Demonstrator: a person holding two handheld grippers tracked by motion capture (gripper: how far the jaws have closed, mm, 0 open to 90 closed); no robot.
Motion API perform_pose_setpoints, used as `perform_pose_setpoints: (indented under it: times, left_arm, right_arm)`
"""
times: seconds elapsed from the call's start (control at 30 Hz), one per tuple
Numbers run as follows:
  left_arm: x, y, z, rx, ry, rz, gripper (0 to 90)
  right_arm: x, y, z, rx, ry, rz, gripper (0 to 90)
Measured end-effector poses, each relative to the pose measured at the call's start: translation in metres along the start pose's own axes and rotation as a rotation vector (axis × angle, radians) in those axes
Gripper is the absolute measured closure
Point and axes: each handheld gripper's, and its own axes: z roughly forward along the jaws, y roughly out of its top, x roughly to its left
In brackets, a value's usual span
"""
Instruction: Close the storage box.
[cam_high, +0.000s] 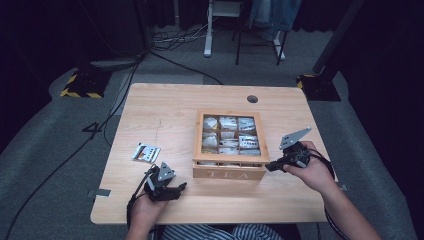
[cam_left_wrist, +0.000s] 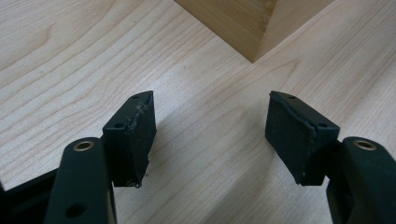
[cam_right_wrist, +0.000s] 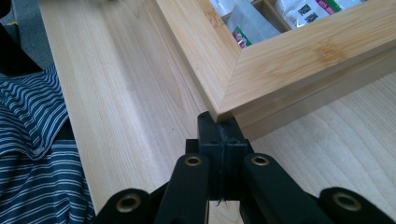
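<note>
- dark studio, grey carpet, cables on the floor; light wooden table (cam_high: 150, 110) in the middle, person seated at the near edge, striped clothing (cam_right_wrist: 32, 154) visible past the table edge in the right gripper view.
- tea box (cam_high: 230, 145): bamboo, glass-window lid, "tea" on the front face, sits right of table centre. lid is down; packets visible through the panes in a grid of compartments.
- loose tea packet (cam_high: 146, 153) lies flat on the table left of the box, apart from it, just ahead of the left hand.
- right gripper (cam_high: 272, 165): jaws pressed together, nothing between them. tip sits at the box's front right corner; in the right gripper view the tip (cam_right_wrist: 223, 135) is tucked just under the overhanging lid corner (cam_right_wrist: 233, 93), touching or nearly so, can't tell which.
- left gripper (cam_high: 181, 187): jaws spread wide, empty, low over bare table near the box's front left corner (cam_left_wrist: 254, 46); not touching the box.
- judgement: step in hand looks like opening the lid, right tip used as a lever under the lid edge. box not yet open.
- next move, as i read it: lift the right tip up and back so the lid swings on its rear hinge. left gripper is placed to brace the box front if it slides or tips.
- risk: closed tip slips off the corner, or the whole box lifts instead of the lid.
- loose packet likely goes into a compartment after that; untouched now.
</note>
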Motion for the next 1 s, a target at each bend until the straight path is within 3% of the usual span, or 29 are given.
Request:
perform_pose_setpoints:
  times: [0.27,0.47,0.6,0.77,1.0]
  left_arm:
    - [0.000,0.000,0.001,-0.002,0.000,0.001,34.2]
    - [0.000,0.000,0.001,-0.004,0.003,0.005,34.2]
    - [0.001,0.001,0.001,-0.005,0.004,0.005,34.2]
    - [0.000,0.000,0.001,-0.005,0.005,0.004,34.2]
    - [0.002,0.000,0.000,-0.001,0.002,0.003,34.1]
  right_arm:
    - [0.000,-0.002,0.000,0.034,0.002,0.007,90.0]
    - [0.000,-0.003,0.002,0.100,0.002,0.000,90.0]
    - [0.000,-0.003,-0.005,0.067,0.037,0.004,90.0]
    - [0.000,-0.002,-0.009,0.033,0.024,0.000,90.0]
    - [-0.004,-0.003,-0.019,-0.092,0.024,0.002,90.0]
